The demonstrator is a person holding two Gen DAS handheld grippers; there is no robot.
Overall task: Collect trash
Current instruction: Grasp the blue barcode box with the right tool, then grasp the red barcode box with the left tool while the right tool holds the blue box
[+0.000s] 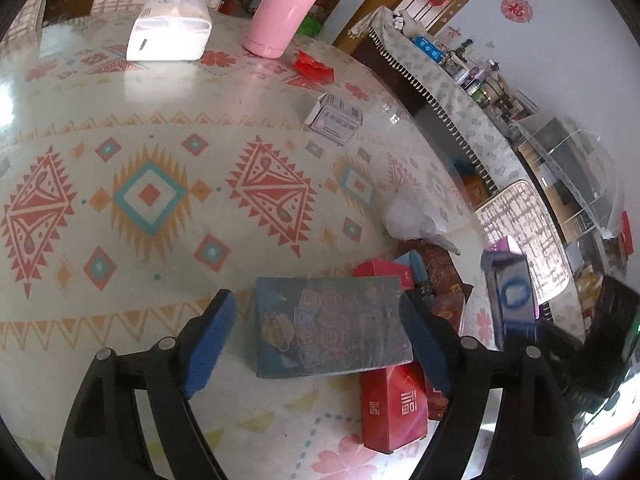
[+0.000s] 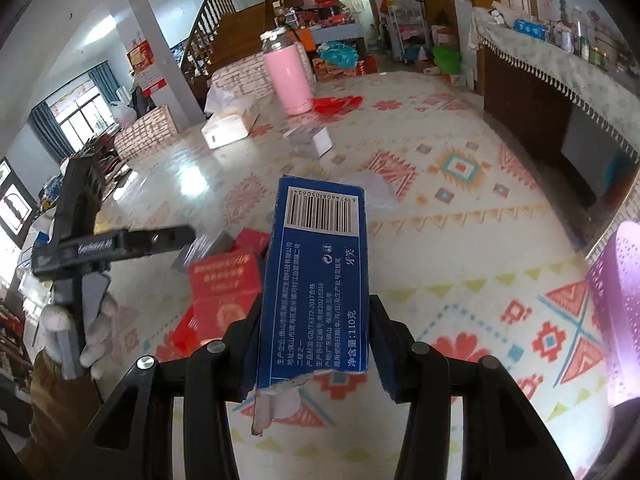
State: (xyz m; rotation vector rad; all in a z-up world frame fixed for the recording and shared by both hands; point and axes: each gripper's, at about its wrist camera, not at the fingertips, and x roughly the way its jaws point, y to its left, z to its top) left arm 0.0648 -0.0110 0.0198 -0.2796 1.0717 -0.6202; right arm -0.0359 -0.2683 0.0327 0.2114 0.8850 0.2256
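Observation:
My right gripper [image 2: 316,308] is shut on a blue toothpaste box [image 2: 320,280] with a barcode and a torn lower end, held upright above the table. The same box [image 1: 512,288] shows at the right of the left wrist view. My left gripper [image 1: 318,300] is open, straddling a flat dark blue box [image 1: 332,328] that lies on a pile of red boxes [image 1: 392,408]. Its left pad stands clear of the box edge. Also on the table are a crumpled white wad [image 1: 412,216], a small grey-white box [image 1: 334,118] and a red wrapper [image 1: 314,66].
A pink flask [image 1: 284,12] and a white tissue pack [image 1: 170,32] stand at the far side of the patterned table [image 1: 160,140]. A purple perforated basket [image 2: 616,308] sits at the right edge. A gloved hand [image 2: 96,332] holds the left gripper. A cloth-covered sideboard [image 2: 560,64] stands beyond the table.

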